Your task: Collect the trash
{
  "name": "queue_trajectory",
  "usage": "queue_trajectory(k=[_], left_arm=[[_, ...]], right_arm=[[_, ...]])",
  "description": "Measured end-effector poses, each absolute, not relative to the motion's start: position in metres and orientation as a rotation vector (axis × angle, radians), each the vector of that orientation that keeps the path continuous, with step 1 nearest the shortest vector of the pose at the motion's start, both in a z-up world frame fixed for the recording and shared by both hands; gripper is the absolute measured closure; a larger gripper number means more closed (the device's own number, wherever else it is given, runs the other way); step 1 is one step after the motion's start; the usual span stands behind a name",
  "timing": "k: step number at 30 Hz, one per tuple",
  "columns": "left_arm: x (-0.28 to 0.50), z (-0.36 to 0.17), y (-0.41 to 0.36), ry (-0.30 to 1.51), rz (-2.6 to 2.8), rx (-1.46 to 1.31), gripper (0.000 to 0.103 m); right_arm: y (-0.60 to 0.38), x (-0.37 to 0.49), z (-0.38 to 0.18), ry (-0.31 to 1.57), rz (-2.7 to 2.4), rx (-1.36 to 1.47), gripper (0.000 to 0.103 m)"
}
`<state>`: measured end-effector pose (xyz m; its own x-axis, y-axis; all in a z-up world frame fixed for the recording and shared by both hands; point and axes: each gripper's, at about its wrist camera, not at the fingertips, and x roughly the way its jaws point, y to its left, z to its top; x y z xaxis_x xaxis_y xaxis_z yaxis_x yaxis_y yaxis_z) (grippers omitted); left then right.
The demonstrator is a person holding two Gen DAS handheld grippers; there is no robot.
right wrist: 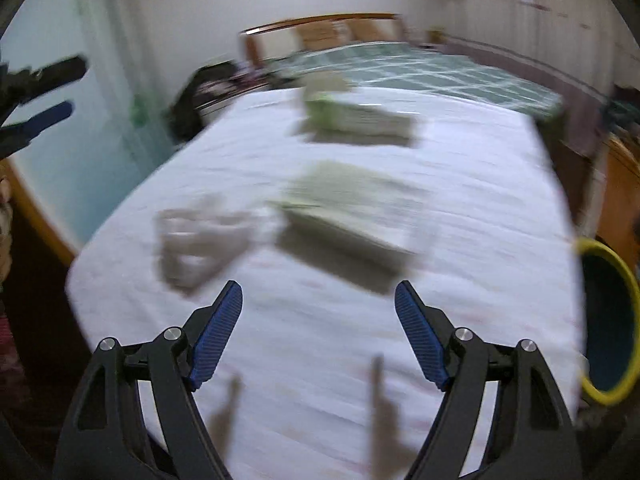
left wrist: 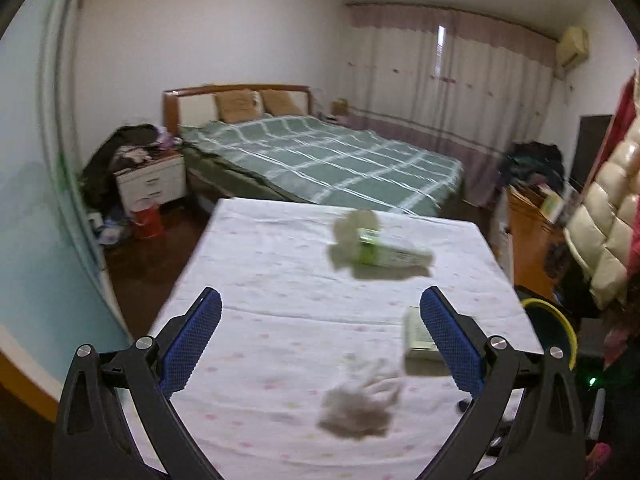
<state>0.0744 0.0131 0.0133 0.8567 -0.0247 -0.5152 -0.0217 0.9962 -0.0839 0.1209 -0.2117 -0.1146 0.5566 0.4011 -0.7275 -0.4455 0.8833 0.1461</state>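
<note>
Trash lies on a table under a white cloth (left wrist: pixel 280 280). A crumpled tissue (left wrist: pixel 360 400) lies near its front, also in the right wrist view (right wrist: pixel 200 240). A flat pale box (left wrist: pixel 418 336) lies right of it (right wrist: pixel 352 208). A green-and-white package with crumpled paper (left wrist: pixel 376 248) lies farther back (right wrist: pixel 352 116). My left gripper (left wrist: pixel 320 304) is open and empty above the table, the tissue below and between its fingers. My right gripper (right wrist: pixel 318 296) is open and empty, just short of the box. The right view is blurred.
A bin with a yellow rim (left wrist: pixel 556 328) stands at the table's right edge (right wrist: pixel 608 320). Beyond the table are a bed with a green checked cover (left wrist: pixel 320 156), a white nightstand (left wrist: pixel 150 184), a red bucket (left wrist: pixel 148 220) and a wooden cabinet (left wrist: pixel 532 232).
</note>
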Motion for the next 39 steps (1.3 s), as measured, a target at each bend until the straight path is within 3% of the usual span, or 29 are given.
queue_trajectory(k=[12, 20, 21, 32, 39], left_arm=[[0.072, -0.009, 0.042, 0.580, -0.010, -0.121, 0.005], [0.087, -0.023, 0.028, 0.614, -0.040, -0.110, 0.005], [0.088, -0.023, 0.025, 0.617, -0.041, -0.103, 0.005], [0.107, -0.028, 0.004, 0.628, -0.077, -0.056, 0.005], [0.139, -0.045, -0.034, 0.648, -0.284, 0.011, 0.005]], right_arm=[[-0.125, 0.155, -0.133, 0.919, 0.555, -0.140, 0.029], [-0.128, 0.156, -0.142, 0.954, 0.561, -0.122, 0.087], [-0.132, 0.155, -0.141, 0.953, 0.562, -0.110, 0.088], [-0.175, 0.145, -0.121, 0.908, 0.527, -0.069, 0.091], [-0.266, 0.131, -0.091, 0.835, 0.360, 0.016, 0.090]])
